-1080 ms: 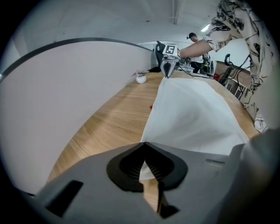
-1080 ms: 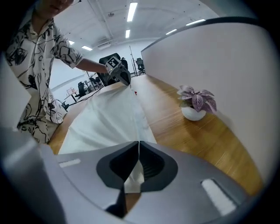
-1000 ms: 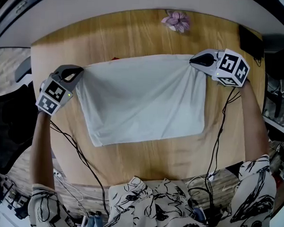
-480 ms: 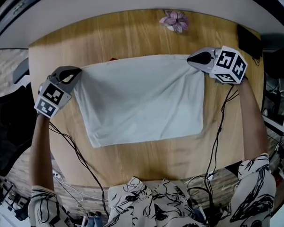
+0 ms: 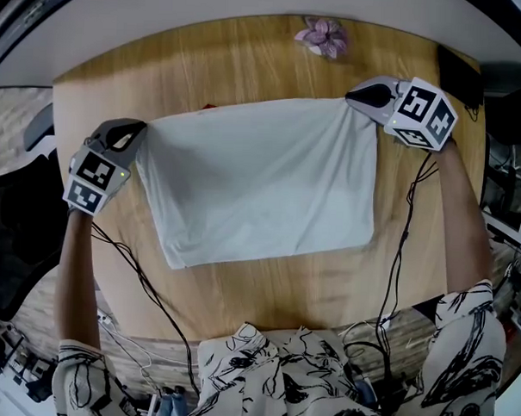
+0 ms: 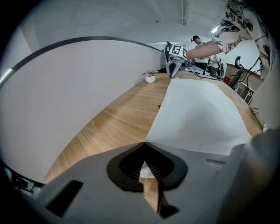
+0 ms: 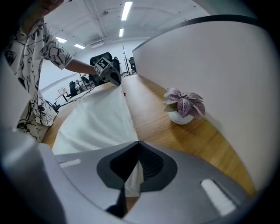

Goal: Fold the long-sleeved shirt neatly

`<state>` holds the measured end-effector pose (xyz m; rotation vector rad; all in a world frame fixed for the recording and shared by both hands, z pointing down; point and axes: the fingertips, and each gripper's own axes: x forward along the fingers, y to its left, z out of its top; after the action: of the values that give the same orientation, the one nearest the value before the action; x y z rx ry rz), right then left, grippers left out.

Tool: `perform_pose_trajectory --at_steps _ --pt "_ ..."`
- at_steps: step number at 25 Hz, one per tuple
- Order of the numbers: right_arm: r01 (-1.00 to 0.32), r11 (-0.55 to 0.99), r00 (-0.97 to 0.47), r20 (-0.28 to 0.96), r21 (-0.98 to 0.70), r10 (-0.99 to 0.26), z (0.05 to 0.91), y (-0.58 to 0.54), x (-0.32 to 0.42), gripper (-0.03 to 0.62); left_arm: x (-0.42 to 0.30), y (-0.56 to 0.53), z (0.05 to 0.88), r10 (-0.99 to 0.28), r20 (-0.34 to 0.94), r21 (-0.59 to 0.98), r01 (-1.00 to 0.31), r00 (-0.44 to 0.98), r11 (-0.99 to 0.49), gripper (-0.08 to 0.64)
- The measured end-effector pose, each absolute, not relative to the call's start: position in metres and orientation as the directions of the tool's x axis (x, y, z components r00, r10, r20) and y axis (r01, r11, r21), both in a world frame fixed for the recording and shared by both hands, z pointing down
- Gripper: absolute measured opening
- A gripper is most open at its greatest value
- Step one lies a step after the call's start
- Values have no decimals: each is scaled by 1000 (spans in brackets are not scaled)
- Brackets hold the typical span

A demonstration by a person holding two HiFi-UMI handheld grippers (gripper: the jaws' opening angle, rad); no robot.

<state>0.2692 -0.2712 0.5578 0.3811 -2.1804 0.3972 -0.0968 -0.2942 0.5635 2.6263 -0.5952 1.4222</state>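
**A:** Where does the garment lie?

**B:** The pale grey fabric long-sleeved shirt (image 5: 262, 181) lies flat on the round light-wood table (image 5: 250, 60). It is spread as one wide four-sided panel, with the sleeves out of sight. Its far edge runs between the two tools.

**A:** State of the left gripper?

**B:** The grey left gripper (image 5: 141, 129), with its marker cube, sits at the panel's far left corner. Its jaws are pressed together, pinching that corner. A tab of cloth shows between the ribbed pads.

**A:** And the right gripper?

**B:** The grey right gripper (image 5: 351, 97) sits at the far right corner. Its jaws are likewise clamped on the cloth, with a strip of fabric hanging between the pads.

**A:** Condition of the cloth?

**B:** The far edge runs nearly straight from one tool to the other. Shallow creases fan out from the right corner.

**A:** Anything else on the table?

**B:** A small purple-leaved plant in a round white pot (image 5: 322, 37) stands beyond the far edge. It is near the right gripper and apart from the cloth. Black cables (image 5: 404, 239) trail from each tool toward the person.
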Motion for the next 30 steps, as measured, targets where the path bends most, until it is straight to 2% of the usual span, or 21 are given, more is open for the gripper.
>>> perform_pose_trajectory --at_steps 5,11,12,13,14,15,16,22,30 --pt "-437 890 -549 822 -132 -148 572 -267 275 14 -109 -303 564 -362 794 -79 -508 488 -858 9" --pt "-496 866 -508 830 -64 -230 580 -273 275 19 -115 -304 576 -389 822 -115 -547 417 -829 12" --pt "-511 858 -500 830 -51 -249 581 -275 277 37 -115 -306 576 -397 817 -109 -564 418 -818 19" --pt "-527 849 -494 827 -41 -266 580 -276 279 67 -115 -308 574 -407 808 -99 -582 426 -807 59" --pt "-541 840 -493 823 -36 -282 576 -275 281 129 -116 -309 570 -416 797 -87 -600 437 -796 142" --pt "-554 832 -496 816 -33 -298 571 -274 283 191 -119 -309 564 -428 785 -77 -616 447 -784 182" --pt "-567 823 -500 807 -31 -314 565 -272 284 210 -123 -307 556 -442 774 -74 -628 453 -775 184" --pt "-636 771 -519 753 -25 -404 519 -226 288 235 -140 -238 510 -458 747 -81 -617 483 -783 189" --pt "-769 625 -518 703 -133 -487 496 -104 292 244 -145 -106 504 -397 738 109 -677 545 -728 207"
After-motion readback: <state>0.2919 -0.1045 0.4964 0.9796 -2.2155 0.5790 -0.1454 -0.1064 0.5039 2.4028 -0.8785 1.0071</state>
